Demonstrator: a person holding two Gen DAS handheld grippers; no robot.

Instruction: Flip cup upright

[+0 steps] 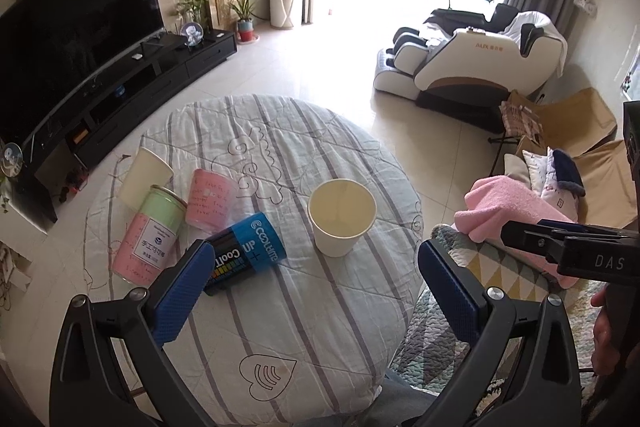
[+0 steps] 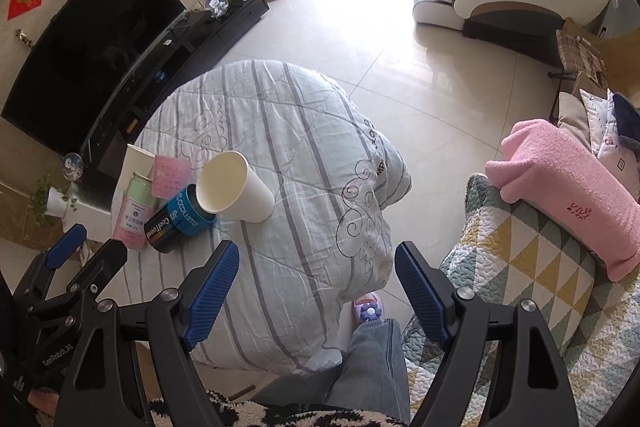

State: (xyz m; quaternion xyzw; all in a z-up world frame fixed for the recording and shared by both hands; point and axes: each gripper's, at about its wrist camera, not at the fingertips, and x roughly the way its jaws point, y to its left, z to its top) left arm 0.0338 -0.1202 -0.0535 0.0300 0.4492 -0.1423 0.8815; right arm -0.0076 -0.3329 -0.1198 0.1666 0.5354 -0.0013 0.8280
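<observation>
A white paper cup [image 1: 341, 217] stands upright, mouth up, on the striped quilted table cover [image 1: 280, 307]; it also shows in the right wrist view [image 2: 236, 189]. My left gripper [image 1: 316, 267] is open and empty, held just short of the cup, fingers wide on either side. My right gripper [image 2: 316, 275] is open and empty, above the near right part of the table, apart from the cup. The right gripper [image 1: 568, 247] also shows in the left wrist view at right. The left gripper [image 2: 86, 247] shows at the lower left of the right wrist view.
Left of the cup stand a second white paper cup [image 1: 146, 175], a pink-and-green tin [image 1: 150, 231], a pink cup [image 1: 210, 199] and a blue-black can [image 1: 246, 253] lying on its side. A sofa with a patterned quilt [image 2: 520, 267] and pink towel [image 2: 568, 187] is at right.
</observation>
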